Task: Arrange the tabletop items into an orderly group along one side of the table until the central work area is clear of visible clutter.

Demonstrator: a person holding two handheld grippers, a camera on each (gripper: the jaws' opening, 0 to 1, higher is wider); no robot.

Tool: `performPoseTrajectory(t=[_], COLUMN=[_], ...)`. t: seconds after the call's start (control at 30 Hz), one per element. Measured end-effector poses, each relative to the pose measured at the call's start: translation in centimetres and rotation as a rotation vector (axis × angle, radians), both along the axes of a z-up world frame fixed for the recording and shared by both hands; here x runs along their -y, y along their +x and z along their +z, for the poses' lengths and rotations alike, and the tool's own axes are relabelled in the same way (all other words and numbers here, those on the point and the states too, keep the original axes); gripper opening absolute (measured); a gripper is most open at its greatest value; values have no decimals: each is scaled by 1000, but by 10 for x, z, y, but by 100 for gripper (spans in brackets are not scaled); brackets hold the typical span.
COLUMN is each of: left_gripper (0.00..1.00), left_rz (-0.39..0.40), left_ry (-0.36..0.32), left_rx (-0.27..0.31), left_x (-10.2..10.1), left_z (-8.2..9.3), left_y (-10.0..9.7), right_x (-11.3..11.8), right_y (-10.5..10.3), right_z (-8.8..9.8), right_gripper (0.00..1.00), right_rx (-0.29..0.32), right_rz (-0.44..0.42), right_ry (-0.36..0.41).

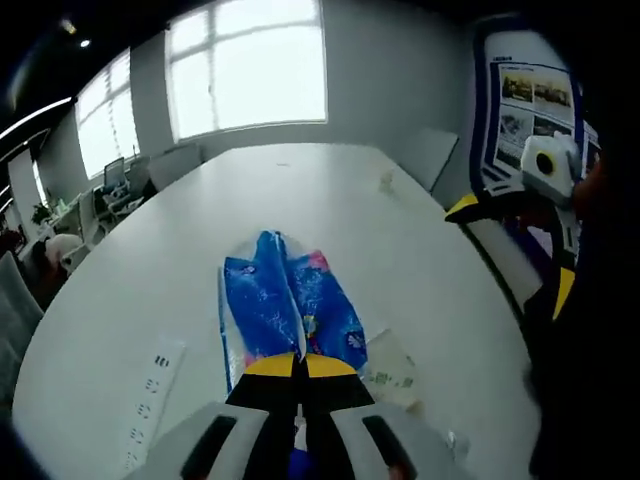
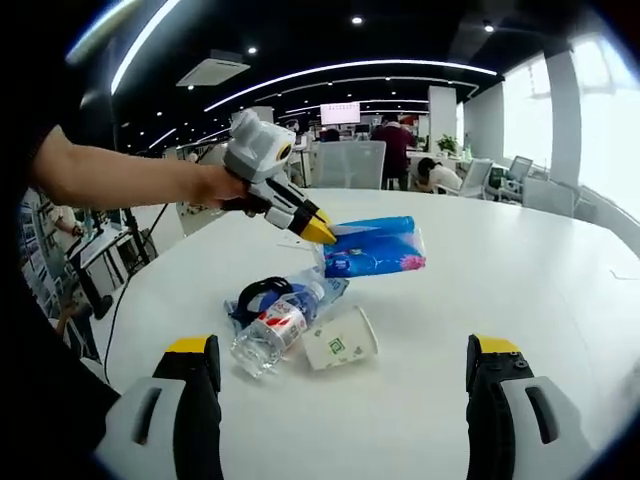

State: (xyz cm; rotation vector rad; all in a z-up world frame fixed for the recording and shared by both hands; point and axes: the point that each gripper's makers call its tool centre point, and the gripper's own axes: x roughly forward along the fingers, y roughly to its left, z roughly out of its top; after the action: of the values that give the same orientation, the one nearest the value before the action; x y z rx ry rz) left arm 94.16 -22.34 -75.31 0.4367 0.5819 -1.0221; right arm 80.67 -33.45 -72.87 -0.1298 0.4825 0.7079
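We had the left gripper (image 2: 322, 232) closed on one end of the blue tissue pack (image 2: 372, 251), its yellow-tipped jaws pressed together on the wrapper with no gap between them. In the left gripper view the tissue pack (image 1: 288, 305) ran straight out ahead of the left gripper (image 1: 300, 365), its long axis in line with the jaws and its free end pointing away from us across the white table (image 1: 330, 200). In the right gripper view the pack was lifted off the table (image 2: 520, 300) and hung roughly level, long axis running from the jaw tips off to the right.

Our right gripper (image 2: 343, 372) stood wide open and held nothing, one jaw at each lower side of its view. Beyond the gap between these jaws lay a paper cup (image 2: 341, 340) on its side, mouth turned towards the jaws, base away. Touching its left flank lay a clear water bottle (image 2: 277, 330), also on its side, bottom end towards the jaws and long axis slanting up and right. Past the bottle's neck sat a black ring-shaped thing (image 2: 260, 293) on blue wrapping; we could not tell what it was.

In the left gripper view a white remote (image 1: 153, 402) lay on the table left of the jaws, and the cup (image 1: 392, 370) lay just right of them.
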Motion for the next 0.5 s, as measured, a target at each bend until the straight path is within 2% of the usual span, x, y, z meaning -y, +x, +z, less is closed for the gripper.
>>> performPoseTrajectory(t=[0.33, 0.5], left_gripper=[0, 0], left_rz=[-87, -113], left_ry=[14, 28], left_rx=[23, 18], left_x=[17, 24], left_z=[-17, -32], left_y=[11, 19], right_x=[6, 8], right_y=[12, 15], right_z=[-4, -9], right_gripper=[100, 100], right_rx=[1, -5], right_rz=[-32, -38], right_ry=[-13, -23])
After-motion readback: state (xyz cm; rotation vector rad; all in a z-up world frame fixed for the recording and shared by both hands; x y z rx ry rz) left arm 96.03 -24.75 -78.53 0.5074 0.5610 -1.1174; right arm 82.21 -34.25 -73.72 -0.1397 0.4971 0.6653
